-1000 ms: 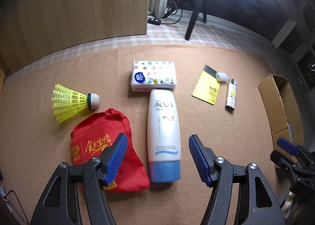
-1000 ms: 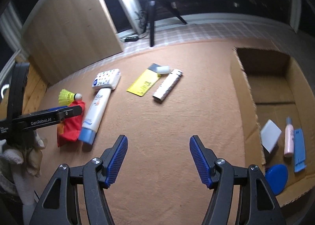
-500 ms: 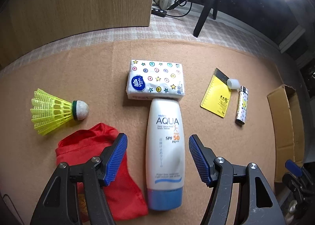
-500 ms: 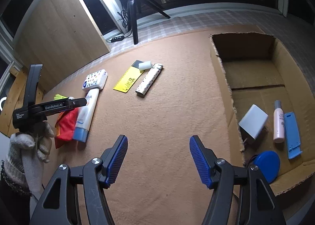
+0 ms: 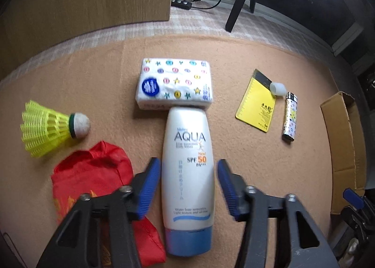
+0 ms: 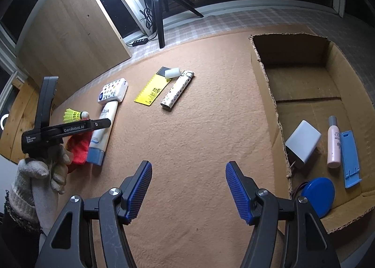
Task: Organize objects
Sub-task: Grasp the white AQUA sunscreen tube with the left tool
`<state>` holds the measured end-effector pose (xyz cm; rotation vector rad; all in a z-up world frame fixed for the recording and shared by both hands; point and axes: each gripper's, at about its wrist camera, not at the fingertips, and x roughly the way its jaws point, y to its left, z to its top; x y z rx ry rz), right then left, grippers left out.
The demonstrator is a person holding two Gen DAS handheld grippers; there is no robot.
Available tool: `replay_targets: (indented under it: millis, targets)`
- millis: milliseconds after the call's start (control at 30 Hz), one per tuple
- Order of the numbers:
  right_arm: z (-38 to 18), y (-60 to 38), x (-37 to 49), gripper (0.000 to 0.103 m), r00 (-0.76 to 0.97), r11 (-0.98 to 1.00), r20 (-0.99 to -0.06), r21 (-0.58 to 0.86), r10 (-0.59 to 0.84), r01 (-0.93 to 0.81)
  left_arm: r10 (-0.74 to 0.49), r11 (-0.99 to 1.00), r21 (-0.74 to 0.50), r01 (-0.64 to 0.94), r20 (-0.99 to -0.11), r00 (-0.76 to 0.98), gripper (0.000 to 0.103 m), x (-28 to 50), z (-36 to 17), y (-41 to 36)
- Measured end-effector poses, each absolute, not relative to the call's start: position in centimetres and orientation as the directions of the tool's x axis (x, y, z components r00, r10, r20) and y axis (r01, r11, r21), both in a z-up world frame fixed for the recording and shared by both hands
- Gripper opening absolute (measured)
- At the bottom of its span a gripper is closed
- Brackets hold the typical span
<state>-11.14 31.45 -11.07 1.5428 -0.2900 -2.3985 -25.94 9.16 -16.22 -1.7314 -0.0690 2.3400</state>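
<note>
Sunscreen tube (image 5: 187, 174): lies flat on the tan surface (image 5: 234, 45), blue cap toward the camera, its far end touching the tissue pack (image 5: 174, 85).
Left tongs (image 5: 188, 186): straddling the tube's lower body, jaws just been closing, pads near its sides but not yet pressing.
Grip advice: squeeze across the firm middle, gently, since the tube will likely give.
Neighbour: red bag (image 5: 93, 174) touches the left pad; keep its cloth out.
Right tongs (image 6: 188, 188): half open, empty, above bare surface.
Destination, likely: cardboard box (image 6: 264, 76).

Yellow shuttlecock (image 5: 44, 128), red bag (image 5: 93, 179) — white-and-blue sunscreen tube (image 5: 187, 174).
</note>
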Motion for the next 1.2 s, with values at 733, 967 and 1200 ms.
replay_targets:
  millis: [733,967,1200]
  targets:
    - [-12.0,31.4,-11.5,0.062,-0.365,-0.938,-0.864,0.321,-0.347,0.134,0.316,-0.947,-0.281,-0.157,-0.904,-0.288,0.051,-15.2,-17.5,15.7]
    - [-12.9,30.9,-11.6,0.062,-0.327,-0.925,-0.865,0.352,-0.380,0.145,0.367,-0.926,-0.327,-0.188,-0.895,-0.255,0.065,-13.6,-16.7,16.1]
    - [-12.8,29.9,-12.1,0.062,-0.341,-0.905,-0.839,0.377,-0.424,0.198,0.335,-0.939,-0.295,-0.174,-0.897,-0.289,0.065,-13.1,-15.8,13.8]
